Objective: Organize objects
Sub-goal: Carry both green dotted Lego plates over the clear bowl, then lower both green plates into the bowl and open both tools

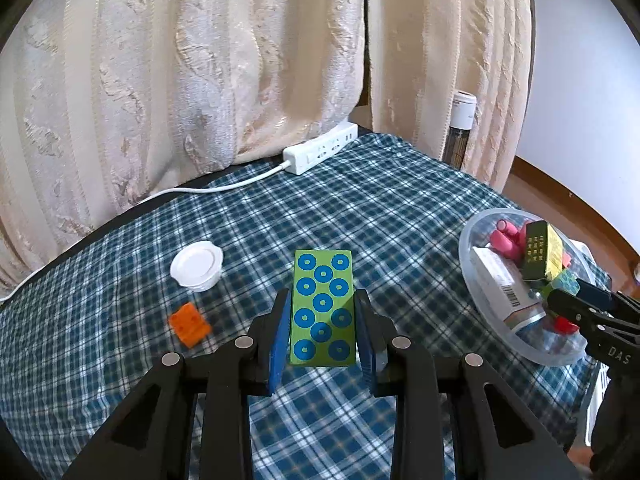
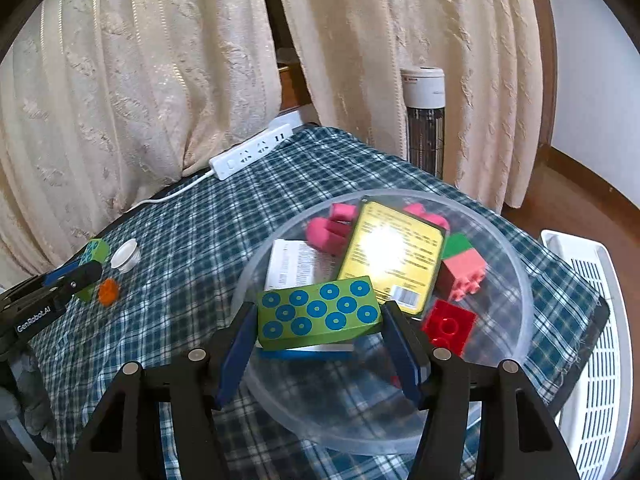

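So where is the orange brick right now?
The orange brick lies on the checked cloth, just below the white lid, left of the left gripper and its green block.

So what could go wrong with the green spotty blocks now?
The bowl is already crowded, so the green block between the right gripper's open jaws may land tilted on the yellow box and slide. The left gripper's block could slip out, or knock the orange brick when it moves.
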{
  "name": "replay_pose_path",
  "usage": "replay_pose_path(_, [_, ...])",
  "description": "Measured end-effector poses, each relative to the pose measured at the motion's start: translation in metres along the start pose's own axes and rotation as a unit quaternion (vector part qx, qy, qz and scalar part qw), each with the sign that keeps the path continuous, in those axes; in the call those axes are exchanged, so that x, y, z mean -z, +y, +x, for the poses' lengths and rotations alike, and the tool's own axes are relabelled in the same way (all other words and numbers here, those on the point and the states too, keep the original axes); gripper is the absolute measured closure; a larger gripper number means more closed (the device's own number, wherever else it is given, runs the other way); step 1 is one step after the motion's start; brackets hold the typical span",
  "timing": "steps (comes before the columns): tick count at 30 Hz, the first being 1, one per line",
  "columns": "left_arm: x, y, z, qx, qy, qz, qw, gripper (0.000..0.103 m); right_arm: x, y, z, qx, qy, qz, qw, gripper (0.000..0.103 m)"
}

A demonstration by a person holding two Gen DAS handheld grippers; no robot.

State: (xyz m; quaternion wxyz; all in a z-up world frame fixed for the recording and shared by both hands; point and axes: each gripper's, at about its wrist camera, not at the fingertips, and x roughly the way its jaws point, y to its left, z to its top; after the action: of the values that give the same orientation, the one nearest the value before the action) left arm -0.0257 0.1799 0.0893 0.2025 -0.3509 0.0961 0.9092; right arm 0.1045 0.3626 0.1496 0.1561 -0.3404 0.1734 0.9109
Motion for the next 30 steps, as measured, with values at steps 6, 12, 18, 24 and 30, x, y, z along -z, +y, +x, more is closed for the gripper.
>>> replay_pose_path(6, [-0.003,-0.017,0.002,0.006,0.005,0.011,0.9999,0.072,0.001,-0.014,-0.001,0.001,-0.002,0.012,1.0,0.038])
replay_pose_path(12, [-0.006,-0.042,0.006,0.019,0.009,0.031,0.9993,0.072,0.002,-0.031,-0.003,0.003,-0.004,0.023,1.0,0.038])
replay_pose_path(18, [-0.01,-0.067,0.012,0.034,0.015,0.049,0.9981,0.072,0.004,-0.045,-0.003,0.002,-0.001,0.03,1.0,0.038])
replay_pose_path(24, [-0.015,-0.09,0.016,0.056,0.021,0.061,0.9964,0.072,0.009,-0.05,-0.001,-0.012,0.012,0.023,1.0,0.038])
replay_pose_path(30, [-0.02,-0.109,0.023,0.077,0.029,0.067,0.9944,0.072,0.012,-0.05,0.0,-0.026,0.014,0.018,0.999,0.037])
